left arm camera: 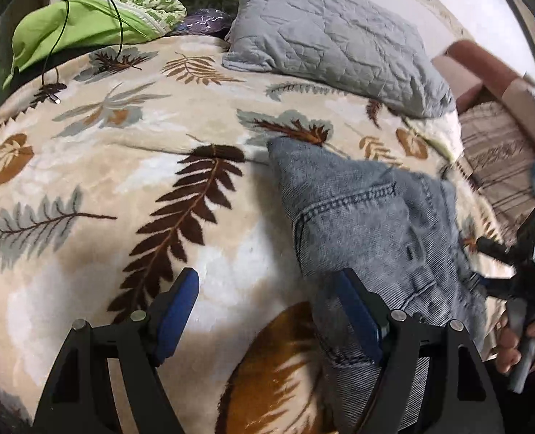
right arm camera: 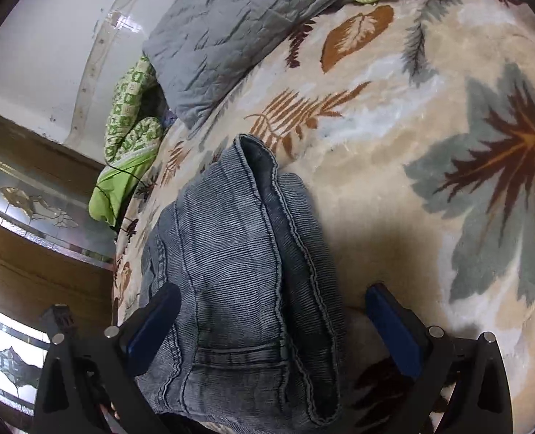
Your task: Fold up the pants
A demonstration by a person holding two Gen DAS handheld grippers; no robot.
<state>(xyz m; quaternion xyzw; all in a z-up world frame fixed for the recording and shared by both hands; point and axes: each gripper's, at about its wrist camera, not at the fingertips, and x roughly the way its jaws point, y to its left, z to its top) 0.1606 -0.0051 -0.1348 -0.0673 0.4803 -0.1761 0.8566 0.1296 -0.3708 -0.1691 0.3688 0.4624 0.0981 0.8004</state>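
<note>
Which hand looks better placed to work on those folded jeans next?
Probably the right. Its tool is open with the folded jeans lying between its fingers, while the left tool is open mostly over the leaf-print blanket, at the jeans' edge.

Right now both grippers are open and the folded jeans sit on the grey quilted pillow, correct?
Not quite. The folded jeans sit on the leaf-print blanket, apart from the grey quilted pillow, as the right wrist view shows. The left gripper and right gripper are open, as you said.
</note>
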